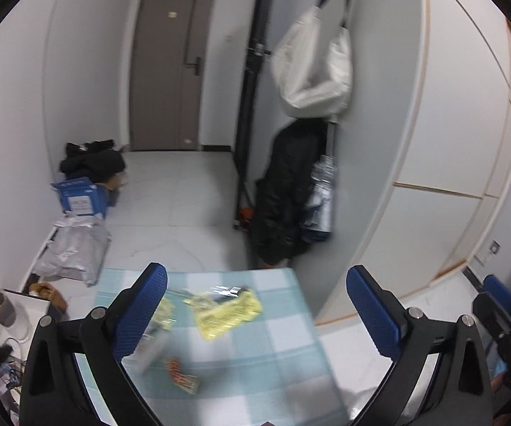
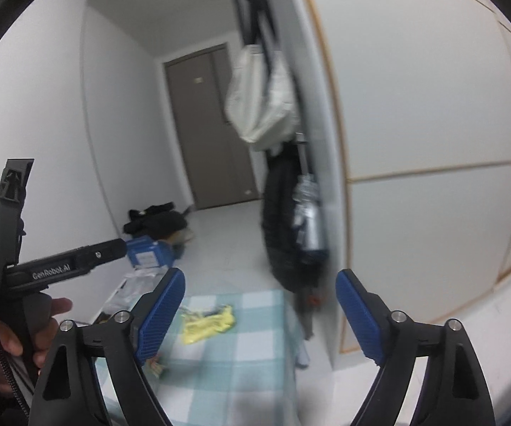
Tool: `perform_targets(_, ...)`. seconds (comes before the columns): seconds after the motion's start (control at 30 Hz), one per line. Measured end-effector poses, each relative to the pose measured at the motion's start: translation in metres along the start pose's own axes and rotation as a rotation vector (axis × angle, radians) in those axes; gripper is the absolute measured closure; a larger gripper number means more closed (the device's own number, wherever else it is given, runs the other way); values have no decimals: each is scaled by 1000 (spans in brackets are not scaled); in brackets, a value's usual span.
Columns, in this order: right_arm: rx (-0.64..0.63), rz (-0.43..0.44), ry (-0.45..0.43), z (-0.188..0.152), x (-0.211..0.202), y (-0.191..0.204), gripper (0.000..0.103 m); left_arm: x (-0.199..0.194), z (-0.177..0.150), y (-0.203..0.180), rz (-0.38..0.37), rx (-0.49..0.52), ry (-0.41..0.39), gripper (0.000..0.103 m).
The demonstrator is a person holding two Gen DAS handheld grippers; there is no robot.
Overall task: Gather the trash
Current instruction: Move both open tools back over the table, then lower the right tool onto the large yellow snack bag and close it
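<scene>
Both your grippers, left (image 1: 256, 310) and right (image 2: 259, 314), gape empty above the table (image 1: 284, 340), clear to choose. Yellow wrapper (image 1: 225, 310) lies ahead of them; blurred scraps (image 1: 181, 376) beside it look like trash too.

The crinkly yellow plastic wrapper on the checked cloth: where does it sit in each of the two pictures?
Left wrist view: the crinkly yellow plastic wrapper lies low and centre, on the blue-and-white checked tablecloth, between the two blue fingers.
Right wrist view: the wrapper is lower left of centre, beside the left blue finger.
Shared landmark: the grey-brown door at the far end of the hallway.
</scene>
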State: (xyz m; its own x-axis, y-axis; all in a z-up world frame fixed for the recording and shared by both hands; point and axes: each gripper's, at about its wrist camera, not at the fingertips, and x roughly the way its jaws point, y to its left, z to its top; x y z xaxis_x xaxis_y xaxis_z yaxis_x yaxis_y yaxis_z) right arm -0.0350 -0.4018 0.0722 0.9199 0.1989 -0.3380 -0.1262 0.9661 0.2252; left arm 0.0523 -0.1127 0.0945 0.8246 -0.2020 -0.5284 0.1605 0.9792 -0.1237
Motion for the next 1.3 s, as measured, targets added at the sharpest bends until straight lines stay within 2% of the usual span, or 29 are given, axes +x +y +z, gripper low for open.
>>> perform_targets(0.23, -65, 101, 3, 3, 32, 53, 7, -8, -10, 45, 86, -59, -47, 1)
perform_targets(0.53, -100, 180, 114, -24, 86, 91, 6, 4, -33, 92, 158, -82, -38, 1)
perform_targets(0.7, -118, 192, 198, -42, 117, 100, 6, 21, -45, 127, 126, -157, 36, 1)
perform_targets(1.03, -149, 176, 350, -58, 182, 110, 6, 39, -39, 154, 114, -186, 110, 1)
perform_targets(1.3, -127, 166, 481, -66, 276, 101, 6, 52, -30, 179, 120, -250, 150, 1)
